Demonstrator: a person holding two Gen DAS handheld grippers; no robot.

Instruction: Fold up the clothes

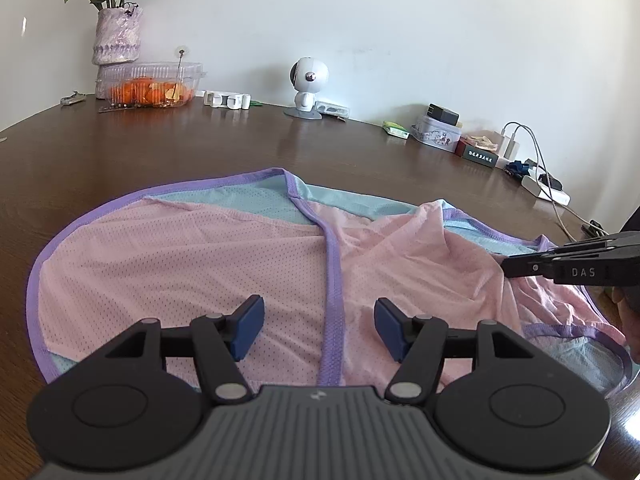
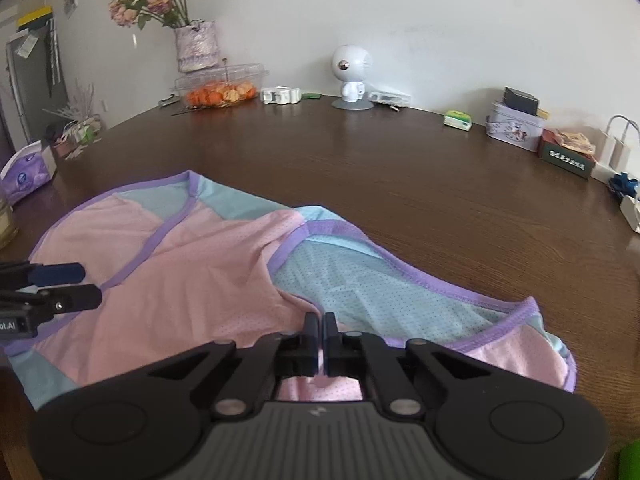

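While pinched (pink garment (image 2: 192, 280)), right gripper (image 2: 319, 332)

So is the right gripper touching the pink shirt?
Touching. In the right wrist view, the right gripper has its jaws shut on a pinch of the shirt.

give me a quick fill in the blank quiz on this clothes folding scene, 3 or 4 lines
1. The right gripper is ____ on the pink mesh garment.
2. The left gripper hangs ____ over the garment, gripping nothing.
3. The garment's edges are trimmed in ____.
4. The clear plastic box by the vase holds ____ fruit.

Missing words: shut; open; purple; orange
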